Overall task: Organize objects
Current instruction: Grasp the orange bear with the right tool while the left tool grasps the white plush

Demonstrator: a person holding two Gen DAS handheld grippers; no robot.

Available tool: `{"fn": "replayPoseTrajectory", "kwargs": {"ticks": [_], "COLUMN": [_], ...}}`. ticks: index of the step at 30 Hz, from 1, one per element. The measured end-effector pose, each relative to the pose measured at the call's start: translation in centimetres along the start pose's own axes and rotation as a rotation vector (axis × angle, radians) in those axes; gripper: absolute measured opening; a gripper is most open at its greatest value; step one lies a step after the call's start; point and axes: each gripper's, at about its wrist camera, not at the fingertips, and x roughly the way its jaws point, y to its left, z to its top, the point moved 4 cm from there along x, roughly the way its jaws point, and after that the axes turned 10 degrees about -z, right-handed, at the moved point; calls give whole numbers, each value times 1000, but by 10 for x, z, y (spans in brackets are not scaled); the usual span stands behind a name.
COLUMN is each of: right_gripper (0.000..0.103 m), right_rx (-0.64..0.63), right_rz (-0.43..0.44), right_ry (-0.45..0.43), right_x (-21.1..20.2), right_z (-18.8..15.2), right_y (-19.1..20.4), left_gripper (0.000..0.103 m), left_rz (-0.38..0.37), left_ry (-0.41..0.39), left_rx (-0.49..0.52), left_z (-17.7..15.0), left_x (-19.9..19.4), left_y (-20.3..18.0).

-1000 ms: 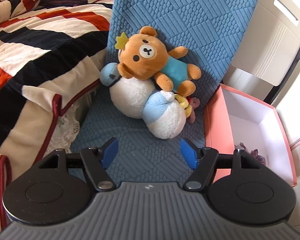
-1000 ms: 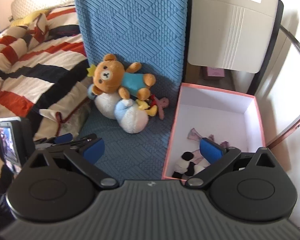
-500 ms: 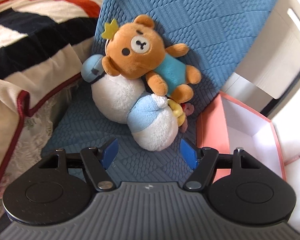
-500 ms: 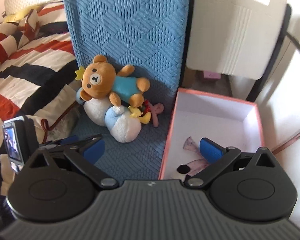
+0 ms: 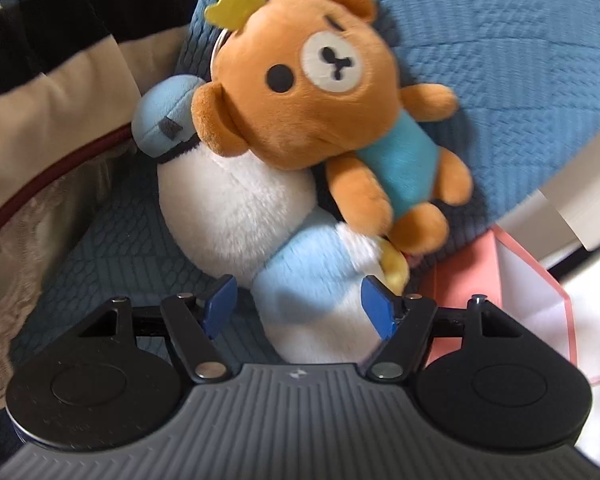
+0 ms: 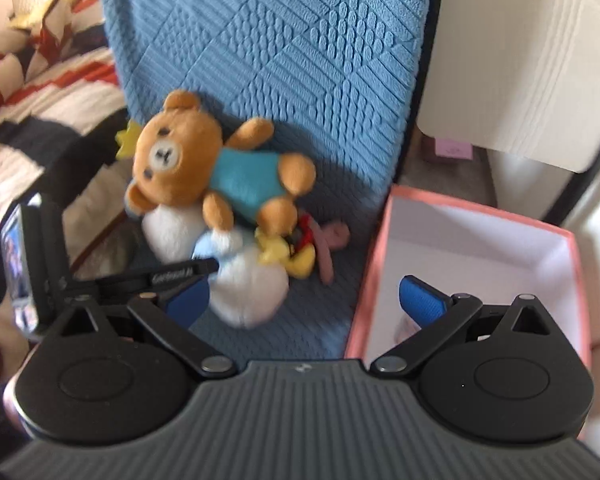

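The left hand-held gripper point(image 5: 300, 306) has its jaws spread wide, one blue pad on each side of the lower, light-blue end of a white and blue plush toy point(image 5: 256, 216); the right pad sits right at the plush's edge, the left pad stands apart from it with dark fabric showing between, so the toy lies between the jaws but is not squeezed. That plush lies on a blue quilted cushion point(image 5: 500, 60), whose back rises behind it. A brown teddy bear point(image 5: 316, 92) in a turquoise shirt, with a yellow felt crown by its ear, lies across the top of the white and blue plush, head toward the left of the picture and feet toward the right. A small yellow toy point(image 6: 288, 254) is tucked under the bear's feet, touching the plush, and a pinkish-brown soft toy point(image 6: 332, 240) lies just beside it on the cushion. To the right of the cushion stands an open pink box point(image 6: 370, 264) with white inner walls. The right hand-held gripper point(image 6: 306, 300) is also open wide and holds nothing: its left pad hangs over the cushion near the plush, its right pad over the inside of the box. A striped blanket point(image 6: 36, 92) in red, black and cream covers the bed to the left.
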Motion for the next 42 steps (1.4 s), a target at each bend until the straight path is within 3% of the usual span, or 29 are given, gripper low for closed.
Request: {"fn": "replayPoseTrajectory", "kwargs": {"ticks": [9,16,25,32,36,38,42], "right_gripper": [102,99,96,98,94,87,76], "right_rx": [20,-113,-401,-695,-665,-664,-634], "right_rz": [178,329,314,268,222,189,167], "right_ry": [-14,-46,-77,-99,-97,-102,-103], "right_x": [83,118,140,151,151,153,150], "right_z": [41,70,82,62,62,63,64], "right_y": [5,41,86,106,112,113,118], "left_gripper": [74,79,80,83,89,89,89], "left_rz": [-63,-104,-144,-132,-148,-170,-194], "left_ry": [30,38,22,19,37,41,40], "left_rx": [-53,-112,-123,-104,-229,-295,-319], "left_z": [7,6,1,0,2,3,3], "left_x": [29,38,41,49,59,63,67], "left_y": [8,11,8,2,11,16,18]}}
